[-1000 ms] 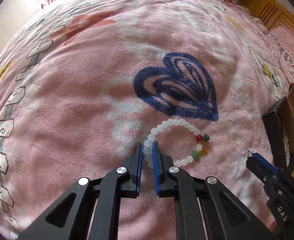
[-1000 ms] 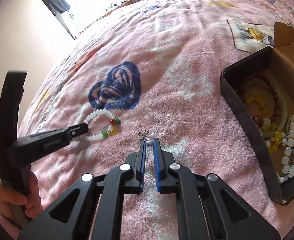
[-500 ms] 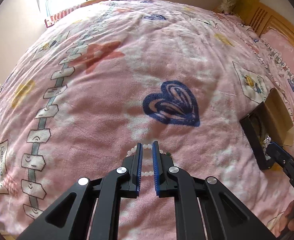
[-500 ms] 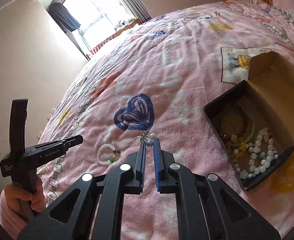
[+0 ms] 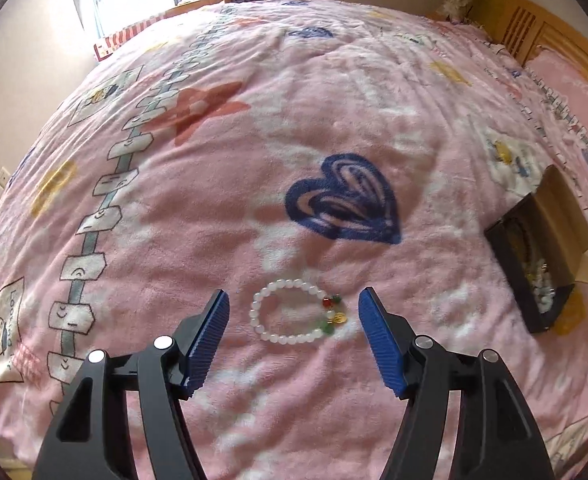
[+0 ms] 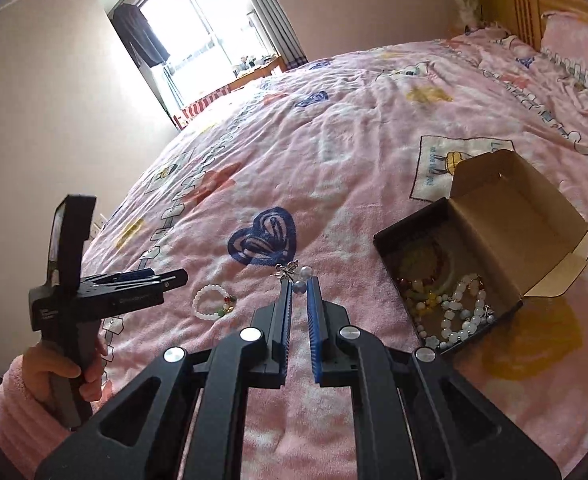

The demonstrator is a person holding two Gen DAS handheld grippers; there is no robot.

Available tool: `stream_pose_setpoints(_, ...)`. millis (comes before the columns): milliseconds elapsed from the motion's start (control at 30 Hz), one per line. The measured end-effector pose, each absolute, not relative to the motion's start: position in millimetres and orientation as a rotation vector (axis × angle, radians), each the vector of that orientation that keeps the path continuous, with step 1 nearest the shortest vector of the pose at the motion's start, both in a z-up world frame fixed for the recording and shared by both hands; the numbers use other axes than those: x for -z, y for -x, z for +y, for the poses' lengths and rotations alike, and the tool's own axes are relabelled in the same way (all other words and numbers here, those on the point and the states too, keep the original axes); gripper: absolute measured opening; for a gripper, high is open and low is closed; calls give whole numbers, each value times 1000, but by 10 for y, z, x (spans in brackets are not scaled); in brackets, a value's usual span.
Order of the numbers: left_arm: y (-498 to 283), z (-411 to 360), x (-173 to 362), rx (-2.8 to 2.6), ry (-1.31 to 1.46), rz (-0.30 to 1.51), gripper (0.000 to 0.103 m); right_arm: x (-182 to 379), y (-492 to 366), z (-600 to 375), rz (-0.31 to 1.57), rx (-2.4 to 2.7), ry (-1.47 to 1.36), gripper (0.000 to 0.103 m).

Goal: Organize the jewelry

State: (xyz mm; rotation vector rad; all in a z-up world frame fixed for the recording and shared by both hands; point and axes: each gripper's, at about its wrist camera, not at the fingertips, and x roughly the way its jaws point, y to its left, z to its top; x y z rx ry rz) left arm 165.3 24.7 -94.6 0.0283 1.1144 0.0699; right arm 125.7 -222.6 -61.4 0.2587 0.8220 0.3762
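A white bead bracelet [image 5: 294, 312] with red, green and gold charms lies flat on the pink blanket. My left gripper [image 5: 293, 300] is open and hangs above it, one jaw on each side, not touching. The bracelet also shows in the right wrist view [image 6: 213, 302]. My right gripper [image 6: 301, 285] is shut on a small pearl earring [image 6: 298, 280] with a silver bow, held up above the blanket. The open jewelry box [image 6: 454, 280] with several bead pieces inside sits to its right; it also shows in the left wrist view [image 5: 534, 264].
The pink blanket [image 5: 253, 140] covers the whole bed, with a navy heart print [image 5: 346, 200] beyond the bracelet. The wooden headboard [image 6: 522, 4] is at the far right, a window [image 6: 213, 32] at the far end. The left gripper body [image 6: 105, 296] is at left in the right wrist view.
My left gripper has let go of the bracelet, opened wide and risen away from the bed. My right gripper has lifted the earring high above the blanket, toward the box side.
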Motion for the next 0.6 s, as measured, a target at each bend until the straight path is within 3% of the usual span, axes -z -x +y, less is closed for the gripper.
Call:
stream_pose_setpoints(133,-1802,452,1380,-104,-9,1218,67,600,-1257,-2194,817,-379,-247,9)
stream_pose_setpoints(233,-1921,552,1658,-103,31,1277,51,593,-1263,-2178,813,-378,-241,9)
stream_pose_setpoints(367,-2009,611,1755,-108,72,1275,45,601,-1289,-2184,812,-370,-237,9)
stream_pose_setpoints(433,-2025,622,1721,-108,85,1271,35,611,-1296,-2189,813,-367,-242,9)
stream_pose_setpoints(467,-2024,621,1689,-104,88,1264,21,615,-1297,-2187,814,-366,-242,9)
stream_pose_setpoints(500,-2028,615,1652,-98,88,1262,14,616,-1297,-2183,814,-367,-242,9)
stream_pose_setpoints(600,-2012,579,1530,-64,69,1243,9,601,-1283,-2185,807,-362,-245,9)
